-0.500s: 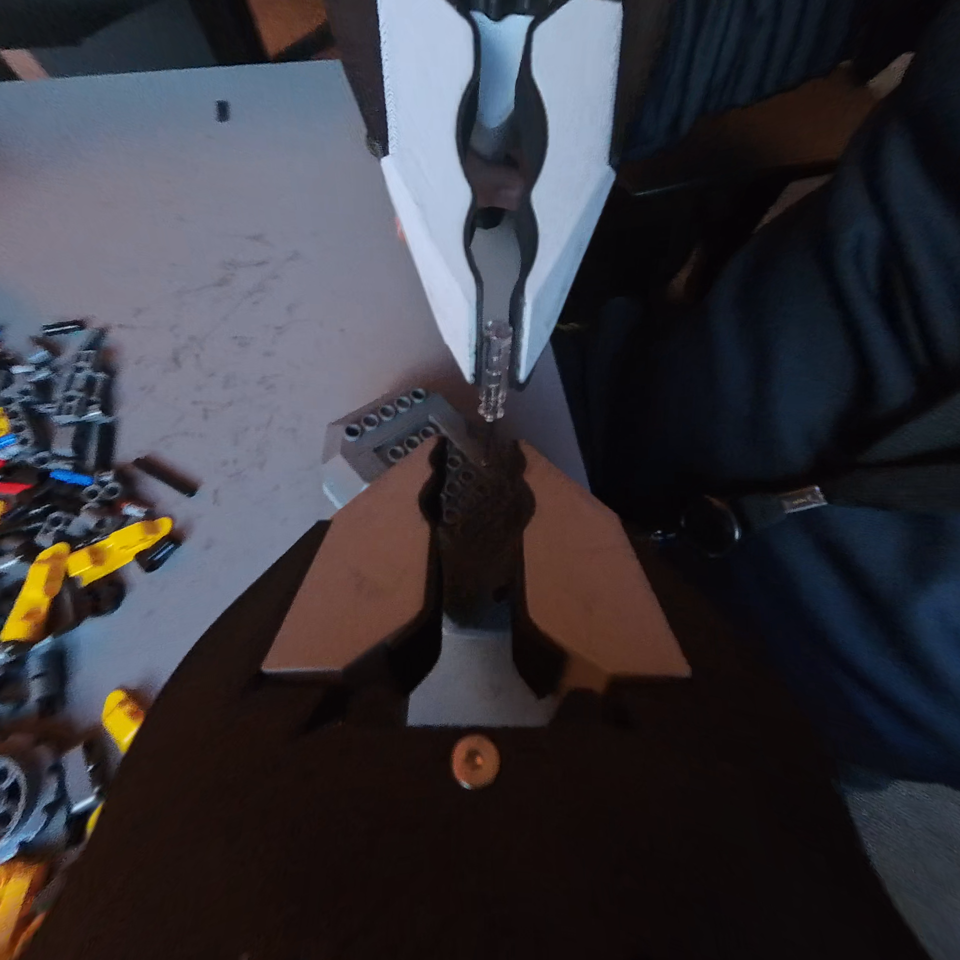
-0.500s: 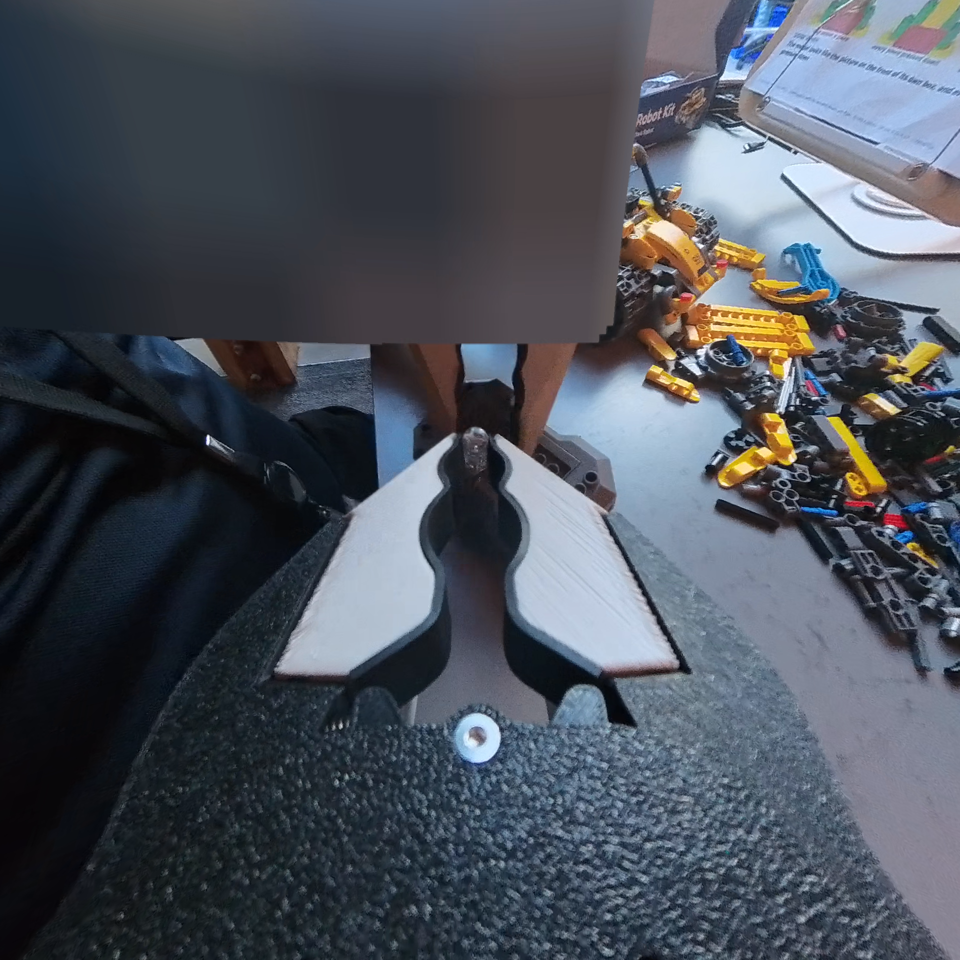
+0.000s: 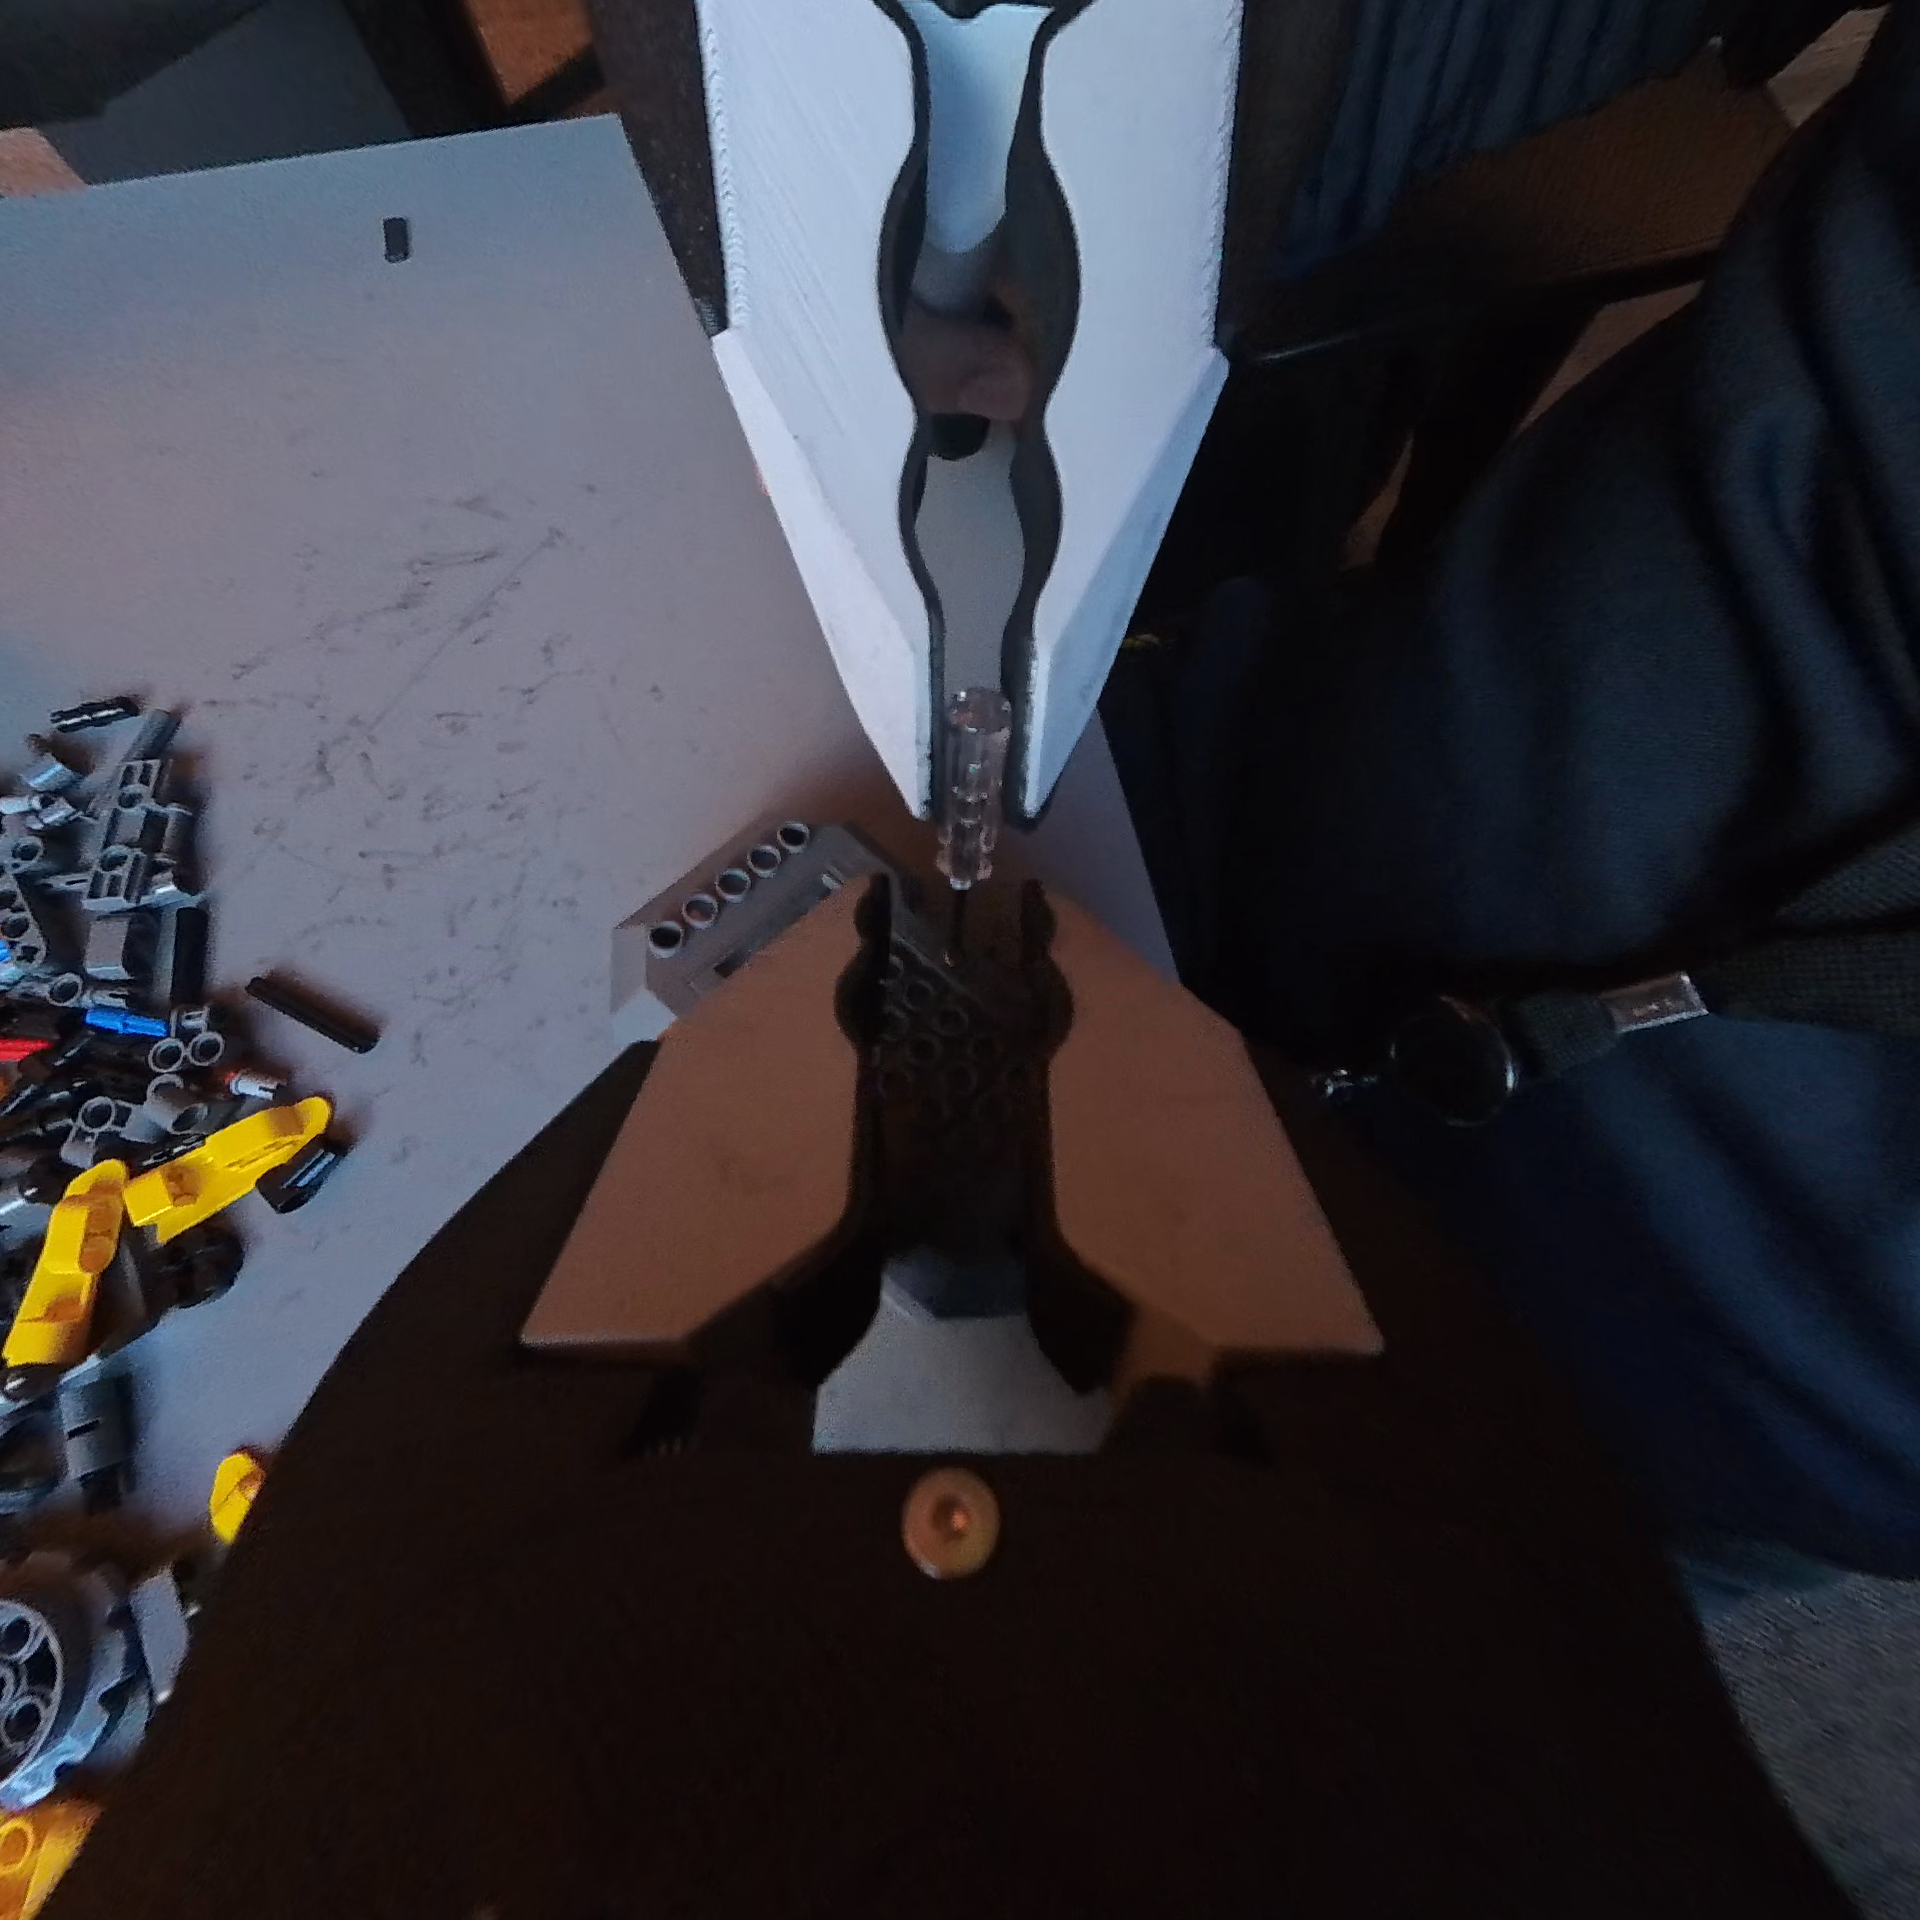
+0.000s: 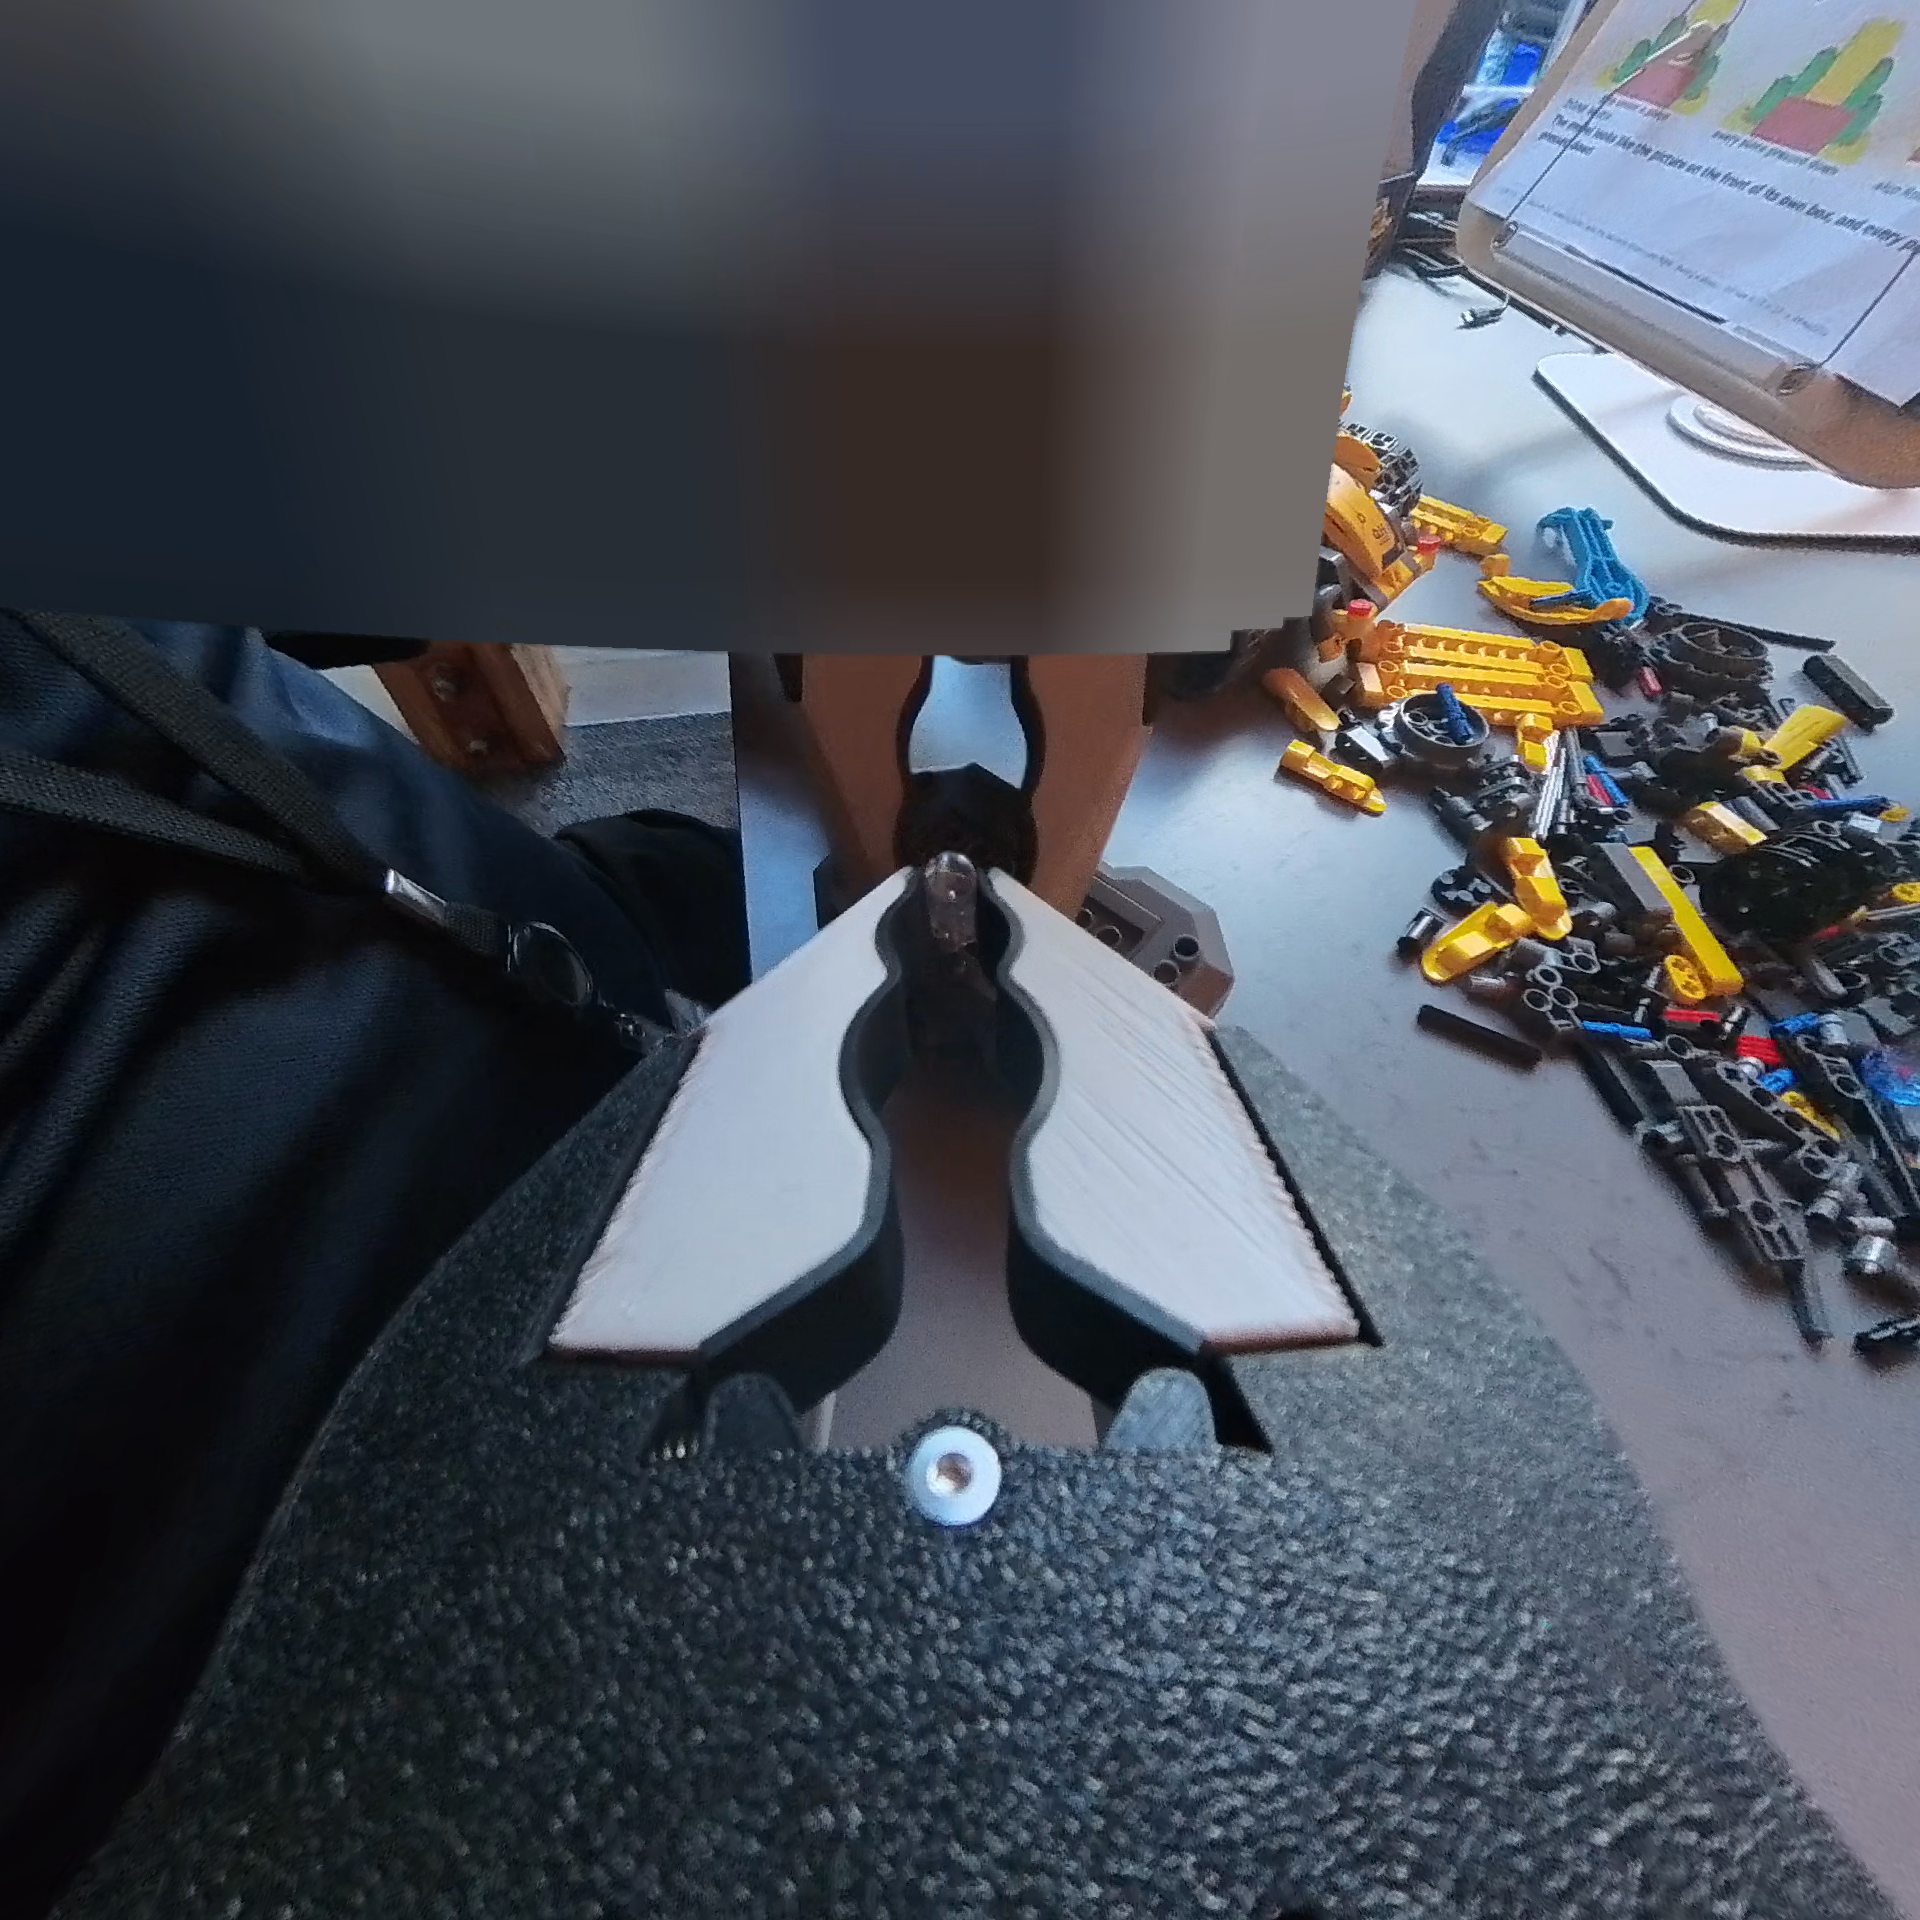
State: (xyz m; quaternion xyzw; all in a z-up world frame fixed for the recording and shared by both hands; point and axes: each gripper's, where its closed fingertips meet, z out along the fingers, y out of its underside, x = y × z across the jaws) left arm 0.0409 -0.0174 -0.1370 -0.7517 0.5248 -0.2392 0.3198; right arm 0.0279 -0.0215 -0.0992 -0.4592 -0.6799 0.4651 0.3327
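Clear ridged pin (image 3: pixel 975 790), tip over black holed piece (image 3: pixel 951 1023)

Grey wheel (image 3: pixel 26 1683) cut by edge; monitor (image 4: pixel 1714 208) cropped

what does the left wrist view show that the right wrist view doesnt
Only the left wrist view shows the right gripper from the front, the clear pin side-on with its tip near the black perforated piece in the left gripper, and a yellow curved panel.

Only the right wrist view shows the document stand, a blue piece and a yellow beam.

Both share the grey studded block, both grippers and the pin.
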